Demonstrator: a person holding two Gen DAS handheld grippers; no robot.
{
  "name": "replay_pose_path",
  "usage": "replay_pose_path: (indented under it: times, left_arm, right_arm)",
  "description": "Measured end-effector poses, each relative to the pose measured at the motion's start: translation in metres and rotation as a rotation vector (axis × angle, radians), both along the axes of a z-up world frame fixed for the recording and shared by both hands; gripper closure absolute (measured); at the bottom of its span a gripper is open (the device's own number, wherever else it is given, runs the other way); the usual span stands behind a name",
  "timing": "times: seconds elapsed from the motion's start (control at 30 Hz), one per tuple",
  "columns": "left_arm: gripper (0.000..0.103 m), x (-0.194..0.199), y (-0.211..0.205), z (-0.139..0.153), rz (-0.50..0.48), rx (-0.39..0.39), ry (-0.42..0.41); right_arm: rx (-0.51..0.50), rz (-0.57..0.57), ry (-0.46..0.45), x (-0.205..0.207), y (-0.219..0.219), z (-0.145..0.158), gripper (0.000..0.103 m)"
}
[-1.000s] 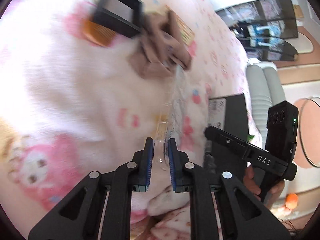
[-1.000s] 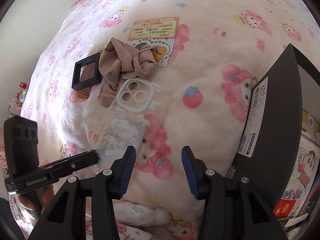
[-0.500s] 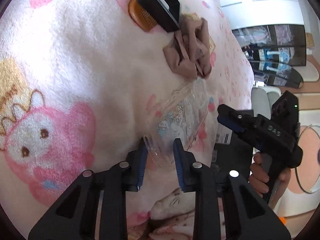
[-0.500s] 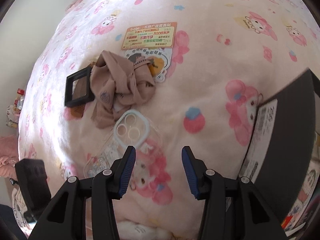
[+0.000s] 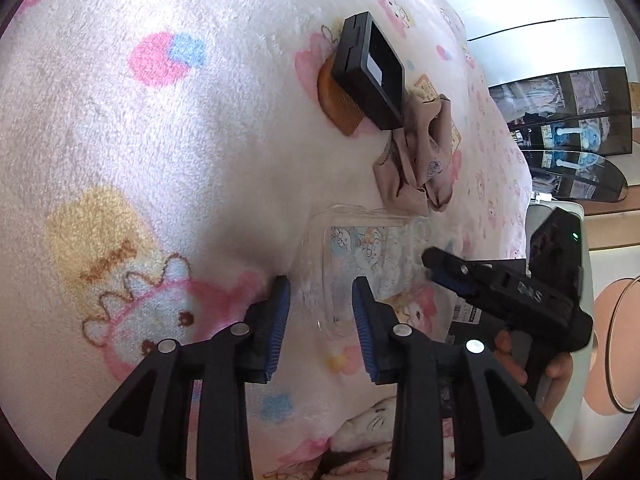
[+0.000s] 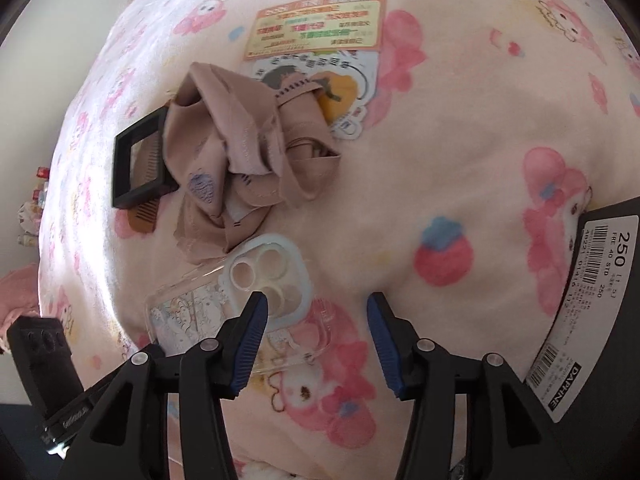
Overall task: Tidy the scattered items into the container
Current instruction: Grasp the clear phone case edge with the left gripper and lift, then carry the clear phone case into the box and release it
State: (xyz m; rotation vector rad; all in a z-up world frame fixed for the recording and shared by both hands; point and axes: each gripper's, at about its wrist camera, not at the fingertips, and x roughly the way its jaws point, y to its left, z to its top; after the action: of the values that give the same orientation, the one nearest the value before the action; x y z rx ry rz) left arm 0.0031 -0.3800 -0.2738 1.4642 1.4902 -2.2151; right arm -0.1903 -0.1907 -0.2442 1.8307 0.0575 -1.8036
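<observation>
Pale pink fleece blanket [image 6: 460, 152] printed with pink cartoon rabbits, red-and-blue strawberries and small blue flowers, plus a tan bear figure at the left of the left wrist view. Dusty beige-pink cloth [image 6: 248, 152] with a faint lilac print at centre left, black-framed mirror [image 6: 138, 162] over an amber-brown comb [image 6: 144, 216] beside it, orange-bordered cream card [image 6: 318, 26] with green and red print at the top, clear phone case [image 6: 240, 300] with pastel cartoon drawings and a pale blue lens ring lower centre. Black box [image 6: 608, 320] with a white barcode label at the right edge; black grippers, left [image 5: 320, 312] and right [image 6: 314, 340], with ribbed blue pads.
</observation>
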Motion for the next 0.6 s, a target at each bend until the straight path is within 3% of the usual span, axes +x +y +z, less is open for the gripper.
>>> replay_pose_path:
  times: [0.1,0.2,0.4,0.6]
  left_arm:
    - [0.071,0.004,0.002,0.015,-0.024,-0.047,0.012]
    - [0.071,0.005,0.011,0.038,-0.053,-0.083,0.063]
    - [0.071,0.007,0.038,0.093,-0.141,-0.135,0.163]
    - [0.072,-0.011,0.098,0.146,-0.271,-0.15,0.262]
  right_arm:
    - [-0.071,0.056,-0.049,0.012,-0.001,0.006,0.061]
    - [-0.075,0.063,0.026,0.026,0.009,0.028,0.061]
    - [-0.186,-0.02,0.101,0.049,0.056,0.081,0.062]
    - [-0.274,-0.135,0.182,0.068,0.132,0.131,0.062]
